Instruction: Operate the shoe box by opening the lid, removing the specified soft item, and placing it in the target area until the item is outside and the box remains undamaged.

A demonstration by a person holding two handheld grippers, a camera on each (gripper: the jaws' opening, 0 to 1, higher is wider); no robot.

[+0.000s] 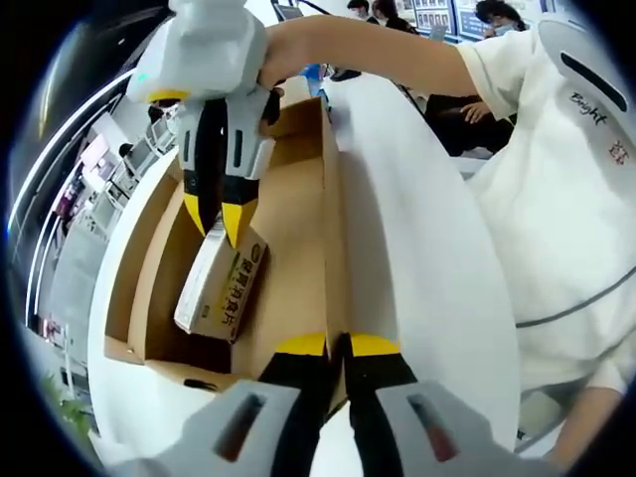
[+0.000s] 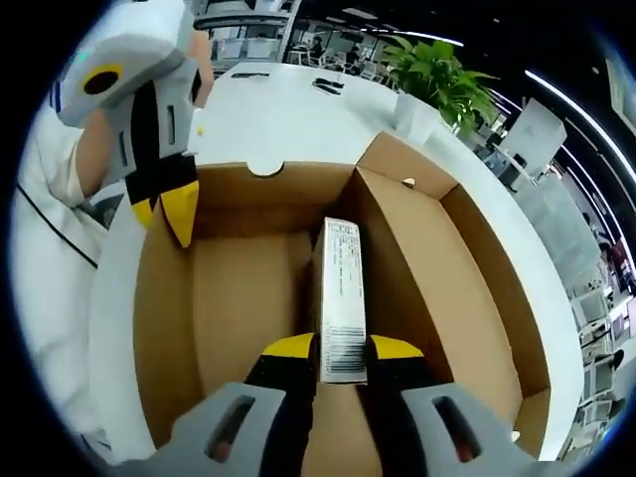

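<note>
A: Where is the soft item?

B: It is a small printed pack (image 2: 340, 298), lying inside the open cardboard shoe box (image 2: 229, 308). In the right gripper view it stands on its long edge along the middle of the box floor, a barcode label at the near end. In the left gripper view the same pack (image 1: 221, 280) leans against the box's inner wall, green and yellow print facing up.

A: And the right gripper?

B: The right gripper (image 2: 341, 348) is down in the box with its yellow-tipped jaws on either side of the pack's near end, closed against it. From the left gripper view, that gripper (image 1: 221, 221) comes in from above, its tips meeting the pack's upper end, held by a person's bare arm.

A: The left one?

B: The left gripper (image 1: 338, 346) has its jaws pinched together on the top edge of the box's side wall (image 1: 331, 238). In the right gripper view it (image 2: 167, 214) shows at the box's left rim, tips at the cardboard edge.

A: What lies around the box?

B: The box sits on a white table (image 2: 288, 114). A green potted plant (image 2: 437, 75) stands near the far corner, and the person in a white shirt (image 1: 556, 179) is beside the table.
</note>
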